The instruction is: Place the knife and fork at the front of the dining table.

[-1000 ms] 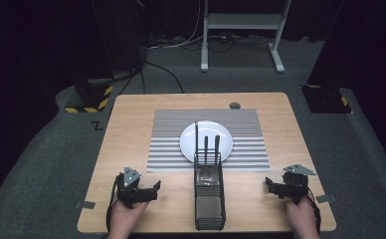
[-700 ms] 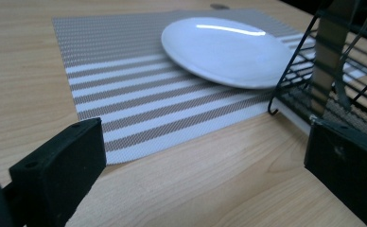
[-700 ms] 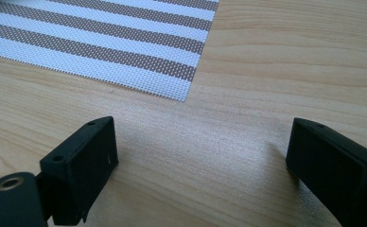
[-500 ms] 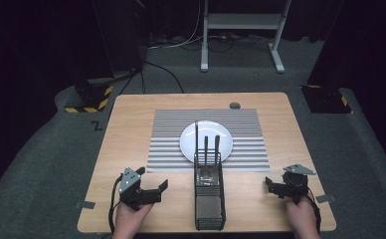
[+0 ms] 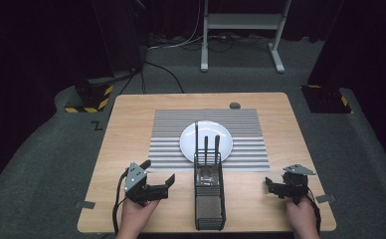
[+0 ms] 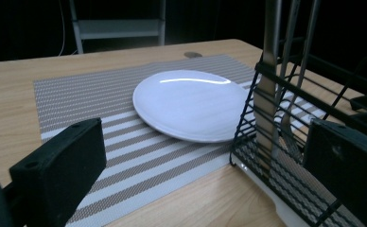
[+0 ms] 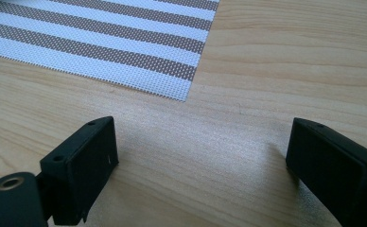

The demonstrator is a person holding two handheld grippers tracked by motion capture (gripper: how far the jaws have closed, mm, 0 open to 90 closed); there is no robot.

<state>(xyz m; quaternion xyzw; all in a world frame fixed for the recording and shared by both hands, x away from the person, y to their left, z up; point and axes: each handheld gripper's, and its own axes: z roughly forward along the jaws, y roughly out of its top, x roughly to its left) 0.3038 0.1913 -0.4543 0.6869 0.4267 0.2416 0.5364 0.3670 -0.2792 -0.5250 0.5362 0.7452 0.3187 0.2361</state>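
Cutlery (image 5: 206, 145) stands upright in the far end of a black wire caddy (image 5: 209, 199) at the near middle of the desk (image 5: 131, 119), just in front of the white plate (image 5: 188, 142) on the striped placemat (image 5: 166, 119). The left claw (image 5: 157, 180) hangs released just left of the caddy, aimed at it; the right claw (image 5: 272, 186) is spread wide too, empty, well apart. Likely step: approach. Next, the left claw must rise and close on one handle.

Glossy white plate (image 6: 191, 104); woven striped mat (image 6: 91, 99); black wire rack (image 5: 209, 199); wood-grain table (image 7: 266, 61).
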